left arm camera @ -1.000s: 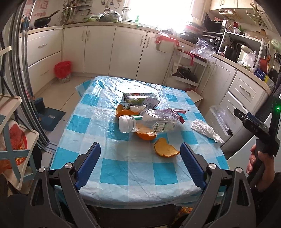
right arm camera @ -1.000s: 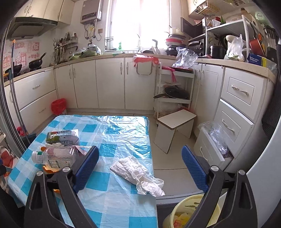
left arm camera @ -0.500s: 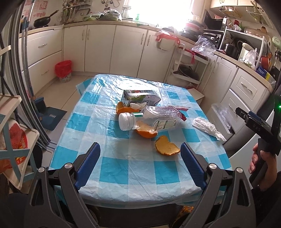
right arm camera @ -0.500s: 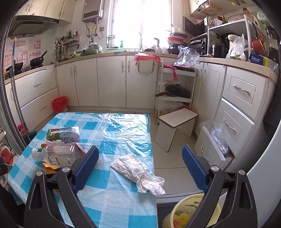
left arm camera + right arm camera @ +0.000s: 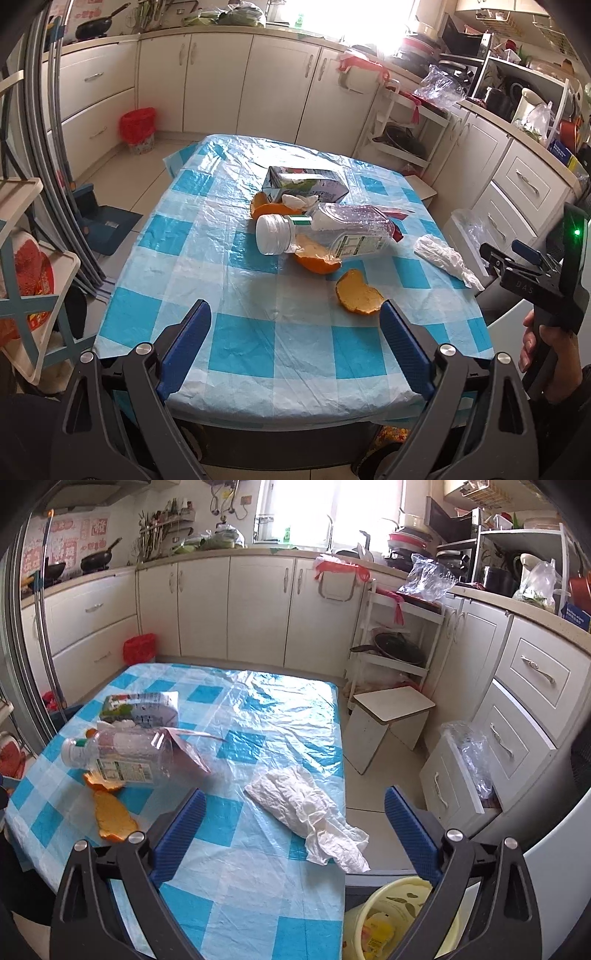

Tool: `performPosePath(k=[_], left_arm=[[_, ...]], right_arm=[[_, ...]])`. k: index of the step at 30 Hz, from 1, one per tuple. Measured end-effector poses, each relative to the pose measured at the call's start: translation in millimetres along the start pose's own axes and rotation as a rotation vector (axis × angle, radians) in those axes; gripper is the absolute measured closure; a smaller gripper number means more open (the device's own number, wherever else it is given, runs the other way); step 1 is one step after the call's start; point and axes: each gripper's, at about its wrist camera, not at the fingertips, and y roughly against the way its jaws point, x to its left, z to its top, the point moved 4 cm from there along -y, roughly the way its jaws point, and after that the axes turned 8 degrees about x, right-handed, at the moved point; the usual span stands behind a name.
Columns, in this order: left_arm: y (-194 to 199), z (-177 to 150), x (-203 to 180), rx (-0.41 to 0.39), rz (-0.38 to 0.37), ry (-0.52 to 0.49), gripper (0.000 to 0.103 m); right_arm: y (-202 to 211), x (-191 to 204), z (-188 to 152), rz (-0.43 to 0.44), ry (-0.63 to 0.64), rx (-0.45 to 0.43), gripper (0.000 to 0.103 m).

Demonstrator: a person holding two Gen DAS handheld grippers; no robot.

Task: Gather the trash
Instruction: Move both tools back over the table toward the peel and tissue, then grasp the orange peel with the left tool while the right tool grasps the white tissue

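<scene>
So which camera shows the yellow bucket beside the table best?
Only the right wrist view shows the yellow bucket: it stands on the floor below the table edge, with trash inside. The left wrist view does not show it at all.

yellow bin [image 5: 402, 919] cut off by frame edge, bottle [image 5: 325, 236] hiding orange peel [image 5: 314, 258]

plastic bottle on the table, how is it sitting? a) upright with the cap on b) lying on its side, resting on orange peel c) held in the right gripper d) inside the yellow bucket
b: the plastic bottle lies on its side, white cap on, with a piece of orange peel under it, and both grippers are open and empty.
</scene>
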Motion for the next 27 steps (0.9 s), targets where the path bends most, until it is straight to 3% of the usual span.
performPosePath(k=[9, 14, 21, 27], left_arm=[[-40.8, -1.0, -13.4, 0.100, -0.043, 0.052, 0.015], [-69.5, 5.3, -22.1, 0.136, -0.028, 0.060, 0.015], [-104.0, 14.8, -46.7, 0.156, 0.008, -0.019, 0.015], [-124.4, 18.6, -50.7, 0.180, 0.014, -0.012, 0.015]], right_arm=[[-62.5, -15.8, 3.1, 0.012, -0.025, 0.167, 0.010], [-78.8, 0.8, -3.8, 0.049, 0.052, 0.231, 0.019], [-81.6, 3.9, -8.2, 0.091, 0.090, 0.255, 0.026], [-91.5, -3.8, -5.6, 0.128, 0.065, 0.280, 0.032]])
